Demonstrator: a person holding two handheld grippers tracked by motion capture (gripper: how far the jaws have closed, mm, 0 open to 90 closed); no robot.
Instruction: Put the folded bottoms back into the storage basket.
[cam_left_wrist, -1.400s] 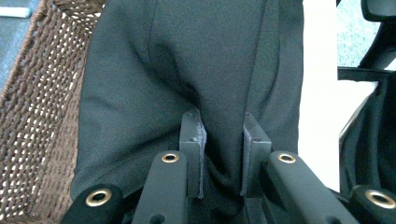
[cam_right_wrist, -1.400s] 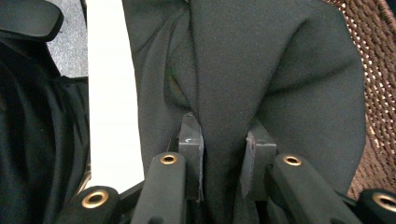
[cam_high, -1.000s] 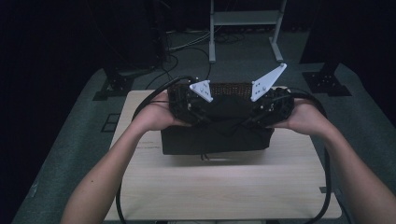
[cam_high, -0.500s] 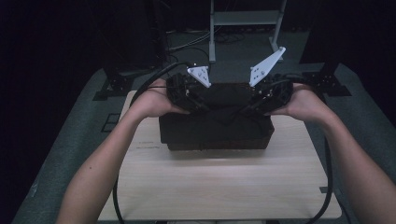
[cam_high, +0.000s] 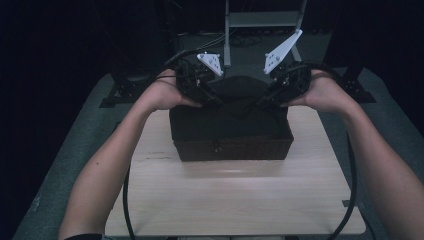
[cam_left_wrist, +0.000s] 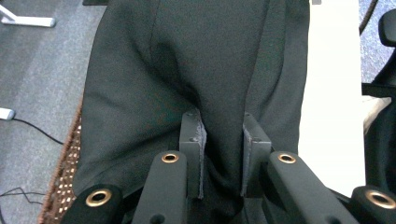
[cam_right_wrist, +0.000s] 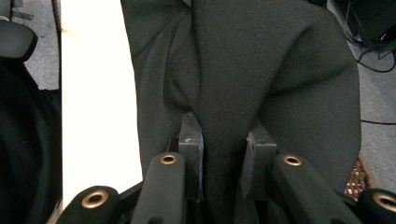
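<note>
Dark cloth hangs bunched over the open wicker basket at the far half of the table, its lower part still inside. Left gripper pinches a fold at its left end, jaws clamped on fabric; right gripper likewise at the right. Best approach, I judge: lift both hands evenly, keep the cloth taut, clear the rim before moving sideways.

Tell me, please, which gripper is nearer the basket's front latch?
Neither clearly: the left gripper and right gripper pinch the dark cloth above the basket, either side of its latch, about equally far.
</note>
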